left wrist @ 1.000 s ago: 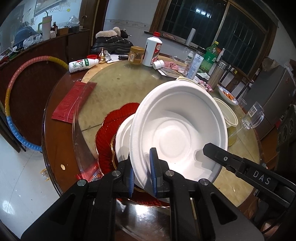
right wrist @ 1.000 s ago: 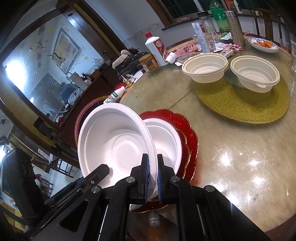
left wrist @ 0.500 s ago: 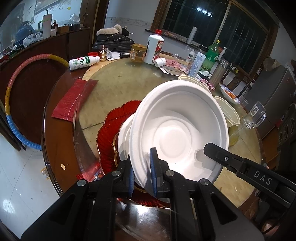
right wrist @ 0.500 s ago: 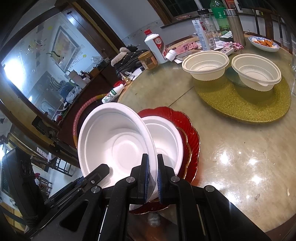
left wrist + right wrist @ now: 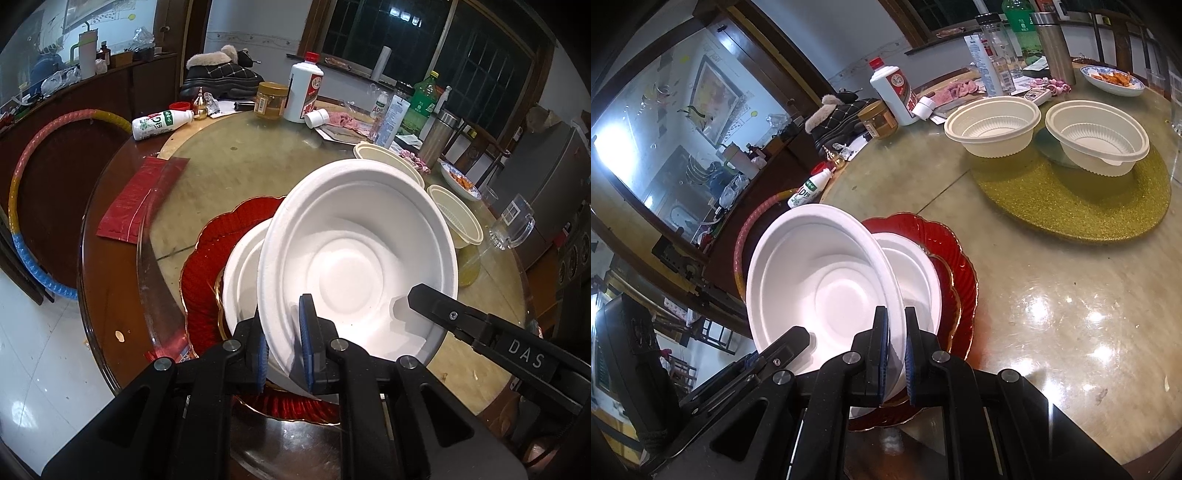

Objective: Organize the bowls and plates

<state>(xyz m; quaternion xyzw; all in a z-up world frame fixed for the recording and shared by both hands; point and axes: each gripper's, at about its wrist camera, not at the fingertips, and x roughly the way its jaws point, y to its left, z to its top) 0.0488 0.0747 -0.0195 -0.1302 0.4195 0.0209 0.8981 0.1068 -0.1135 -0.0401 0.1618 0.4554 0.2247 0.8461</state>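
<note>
Both grippers, left point(image 5: 283, 347) and right point(image 5: 896, 350), clamp your white bowl's point(image 5: 354, 258) rim.
It's tilted above the second bowl point(image 5: 916, 280) on the red plate point(image 5: 960, 280).

Held bowl point(image 5: 354, 258) tilts above a second bowl point(image 5: 916, 280) sitting on the stacked plates point(image 5: 960, 280); behind, two more bowls point(image 5: 993, 125) apparently on the round mat point(image 5: 1071, 206).

My left gripper point(image 5: 283, 341) pinches the tilted white foam bowl's point(image 5: 356, 258) rim above another white bowl point(image 5: 242, 266) on red plates point(image 5: 207, 254).
</note>
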